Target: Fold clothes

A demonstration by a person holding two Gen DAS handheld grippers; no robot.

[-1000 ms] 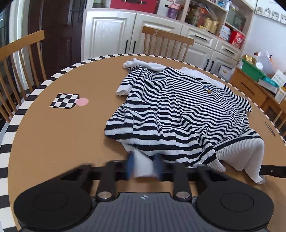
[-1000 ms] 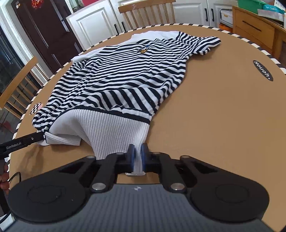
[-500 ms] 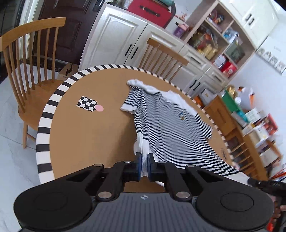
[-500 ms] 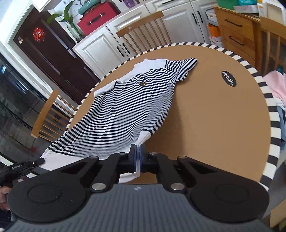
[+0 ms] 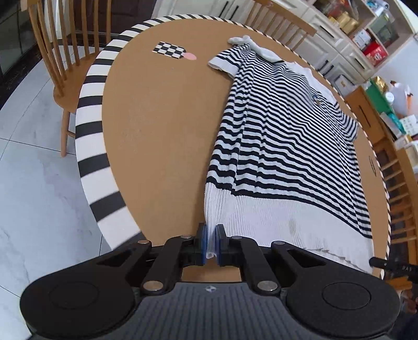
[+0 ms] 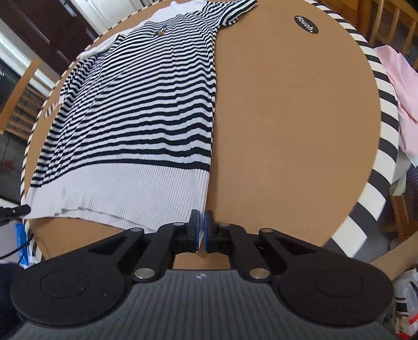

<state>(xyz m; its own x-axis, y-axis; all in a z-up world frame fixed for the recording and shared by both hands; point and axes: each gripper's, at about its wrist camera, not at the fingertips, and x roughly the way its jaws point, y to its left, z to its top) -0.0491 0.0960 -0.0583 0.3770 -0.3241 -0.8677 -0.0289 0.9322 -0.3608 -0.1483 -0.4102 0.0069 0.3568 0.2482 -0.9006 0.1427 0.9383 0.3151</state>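
A black-and-white striped knit sweater with a white ribbed hem lies spread on the round brown table; it also shows in the right wrist view. My left gripper is shut on the hem's left corner at the near table edge. My right gripper is shut on the hem's right corner. The hem is stretched flat between the two grippers. The sleeves and collar lie at the far side.
A checkered marker with a pink dot lies on the far left of the table. A black oval sticker lies at the far right. Wooden chairs stand around the table. Pink cloth hangs off the right.
Both grippers, shut on the hem corners, have pulled back toward the near table edge and come down. The sweater went from bunched and lifted to stretched flat on the table.
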